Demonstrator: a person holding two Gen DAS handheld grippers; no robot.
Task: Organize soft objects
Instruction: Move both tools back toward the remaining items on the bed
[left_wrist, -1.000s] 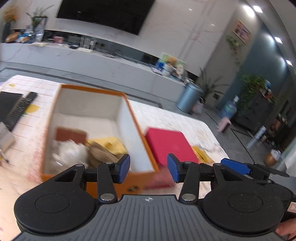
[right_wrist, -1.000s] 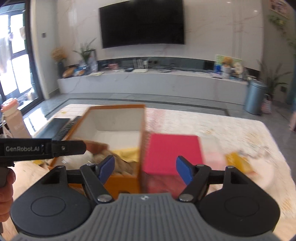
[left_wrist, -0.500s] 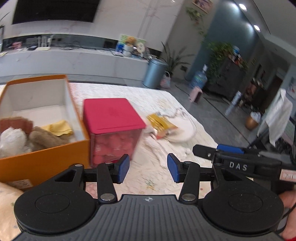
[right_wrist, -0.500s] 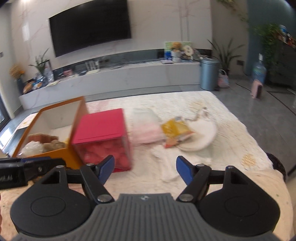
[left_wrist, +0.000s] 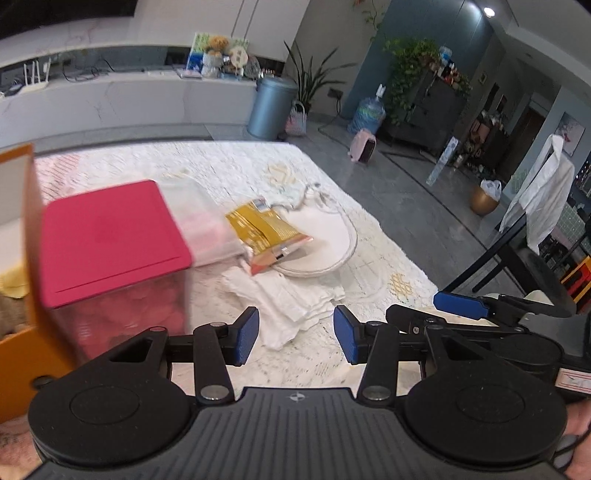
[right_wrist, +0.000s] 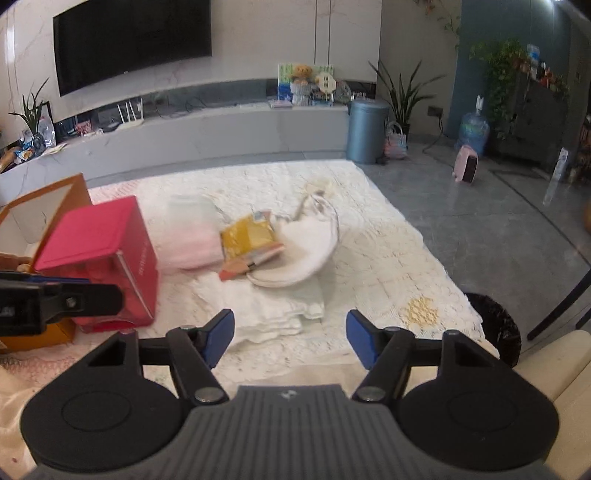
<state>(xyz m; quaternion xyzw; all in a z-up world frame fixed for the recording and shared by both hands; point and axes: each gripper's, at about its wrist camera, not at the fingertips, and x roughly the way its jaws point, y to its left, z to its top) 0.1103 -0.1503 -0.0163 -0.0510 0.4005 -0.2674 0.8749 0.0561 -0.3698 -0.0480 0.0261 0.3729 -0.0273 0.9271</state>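
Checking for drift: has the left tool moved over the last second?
Yes. The left tool has swung right: the orange box slid to the view's left edge, and the folded white cloth now lies ahead.

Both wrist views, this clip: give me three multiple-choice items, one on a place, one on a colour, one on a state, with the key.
1. Where does the yellow snack packet lie?
A. inside the orange box
B. partly on the round white pad
C. on the floor

2. What colour is the lid of the clear-sided box?
A. red-pink
B. green
C. black

3. How do the two grippers stand?
A. both shut on cloth
B. left shut, right open
C. both open and empty

Key: 1 B, the packet overlaps the round white pad. 2 A, the lid shows red-pink beside the orange box. 3 C, the left gripper and right gripper show a wide gap with nothing between the pads, above the folded white cloth.
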